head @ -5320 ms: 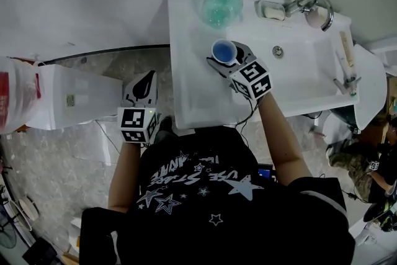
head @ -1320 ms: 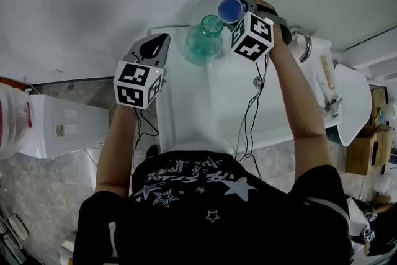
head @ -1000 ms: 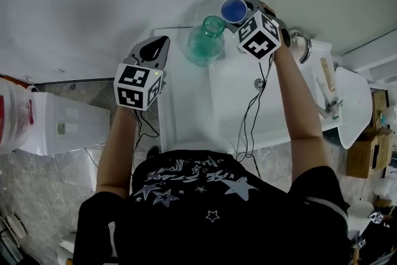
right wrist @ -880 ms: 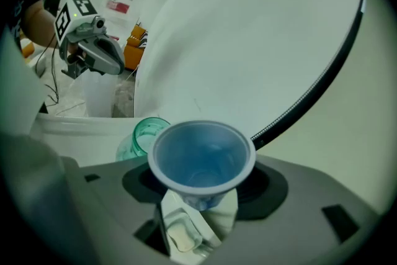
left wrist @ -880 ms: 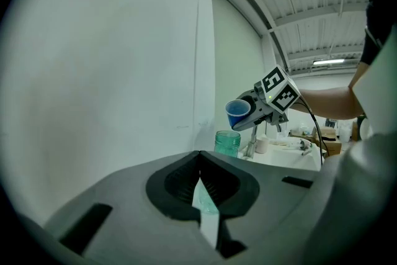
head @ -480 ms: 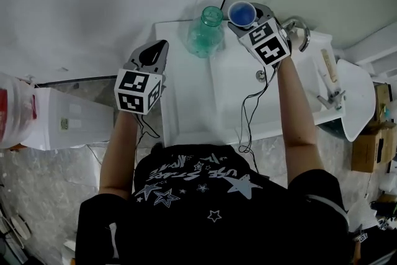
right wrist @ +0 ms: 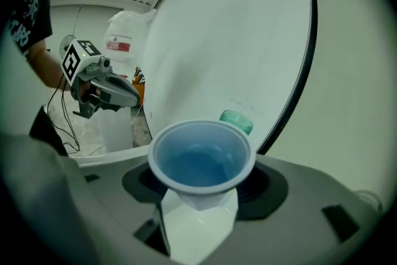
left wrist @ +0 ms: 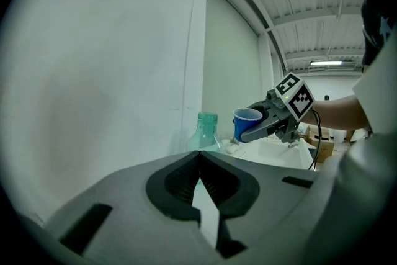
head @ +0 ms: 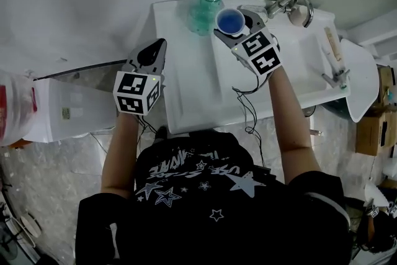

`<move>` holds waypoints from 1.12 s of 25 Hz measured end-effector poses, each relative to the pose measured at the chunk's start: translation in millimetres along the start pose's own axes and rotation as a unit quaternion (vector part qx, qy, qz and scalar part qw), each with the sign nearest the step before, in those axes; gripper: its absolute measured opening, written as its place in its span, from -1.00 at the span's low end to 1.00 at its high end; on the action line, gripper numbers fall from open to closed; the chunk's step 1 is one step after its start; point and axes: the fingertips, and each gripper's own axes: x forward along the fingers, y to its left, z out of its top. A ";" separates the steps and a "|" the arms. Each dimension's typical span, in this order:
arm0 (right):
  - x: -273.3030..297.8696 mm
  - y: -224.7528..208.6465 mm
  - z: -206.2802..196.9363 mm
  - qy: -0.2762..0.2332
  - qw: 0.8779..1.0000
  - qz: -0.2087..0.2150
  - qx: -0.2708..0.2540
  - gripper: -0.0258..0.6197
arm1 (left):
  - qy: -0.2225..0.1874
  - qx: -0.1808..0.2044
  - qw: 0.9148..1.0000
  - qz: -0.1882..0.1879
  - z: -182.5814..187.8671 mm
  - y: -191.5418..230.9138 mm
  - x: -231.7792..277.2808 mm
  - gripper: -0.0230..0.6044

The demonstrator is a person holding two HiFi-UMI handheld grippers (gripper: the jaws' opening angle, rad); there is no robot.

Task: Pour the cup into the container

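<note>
1. Reaching forward over the washbasin (head: 186, 90), the right arm is extended, and the right gripper (head: 236, 26) is clenched around the blue cup (head: 229, 20).
2. The cup stands upright between its jaws, just right of the green bottle (head: 208, 0).
3. The left gripper (head: 159, 46) hovers off the washbasin's left edge, jaws closed together and empty.

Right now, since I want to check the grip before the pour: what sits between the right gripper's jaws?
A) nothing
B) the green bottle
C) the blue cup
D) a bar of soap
C: the right gripper is closed on the blue cup, which is held upright with its open mouth up, next to the green bottle on the sink top.
</note>
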 end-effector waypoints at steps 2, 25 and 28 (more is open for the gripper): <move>4.5 16.3 -5.6 -0.002 1.000 0.010 0.009 -0.02 | 0.005 -0.006 1.000 0.000 -7.9 -0.2 -5.3 -0.90; 73.0 140.7 -85.0 0.019 0.991 0.096 0.090 -0.02 | 0.081 -0.065 0.995 -0.004 -96.9 -6.6 -34.3 -0.90; 77.8 146.4 -93.6 0.027 0.990 0.101 0.094 -0.01 | 0.090 -0.069 0.994 -0.003 -104.9 -6.7 -36.6 -0.90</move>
